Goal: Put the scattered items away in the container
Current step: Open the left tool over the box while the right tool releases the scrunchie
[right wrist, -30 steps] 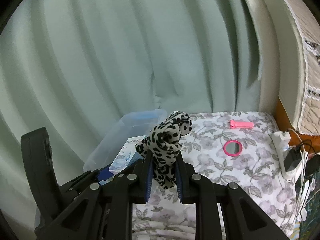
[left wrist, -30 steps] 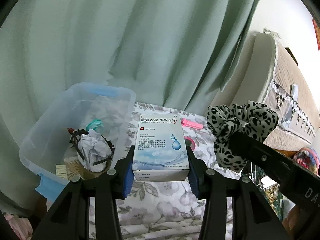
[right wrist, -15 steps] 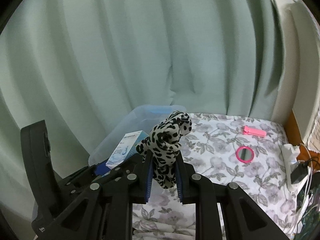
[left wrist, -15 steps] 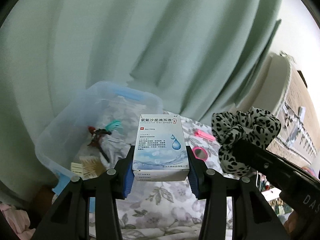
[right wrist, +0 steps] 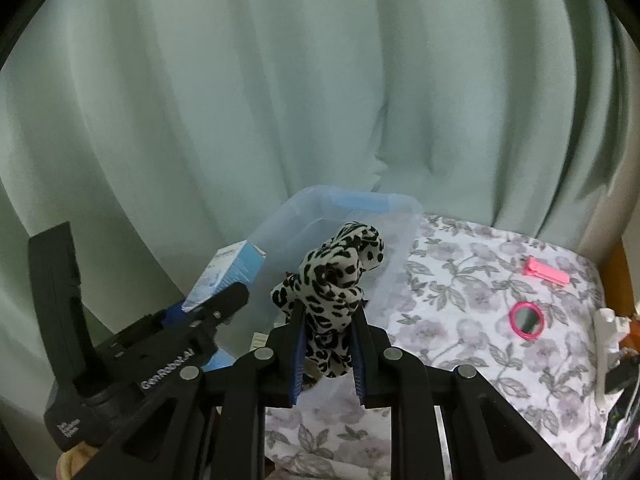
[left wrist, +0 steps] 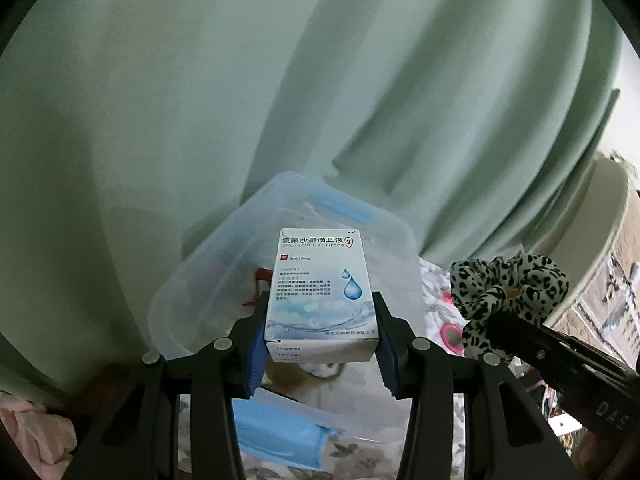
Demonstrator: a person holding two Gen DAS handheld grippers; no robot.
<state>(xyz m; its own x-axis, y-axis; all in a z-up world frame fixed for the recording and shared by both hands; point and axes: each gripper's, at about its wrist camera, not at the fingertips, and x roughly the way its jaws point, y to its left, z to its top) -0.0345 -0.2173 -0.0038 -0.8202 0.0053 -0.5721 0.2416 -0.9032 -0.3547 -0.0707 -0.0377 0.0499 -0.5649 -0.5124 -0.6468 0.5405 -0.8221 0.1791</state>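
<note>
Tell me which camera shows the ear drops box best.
The left wrist view: the ear drops box faces the lens squarely, label readable, clamped in the left claw in front of the clear bin. The right wrist view shows only one slanted blue-and-white end of it from the side.

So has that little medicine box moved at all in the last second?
Yes. The left gripper has carried the ear drops box leftward from the floral cloth to in front of the clear container.
</note>
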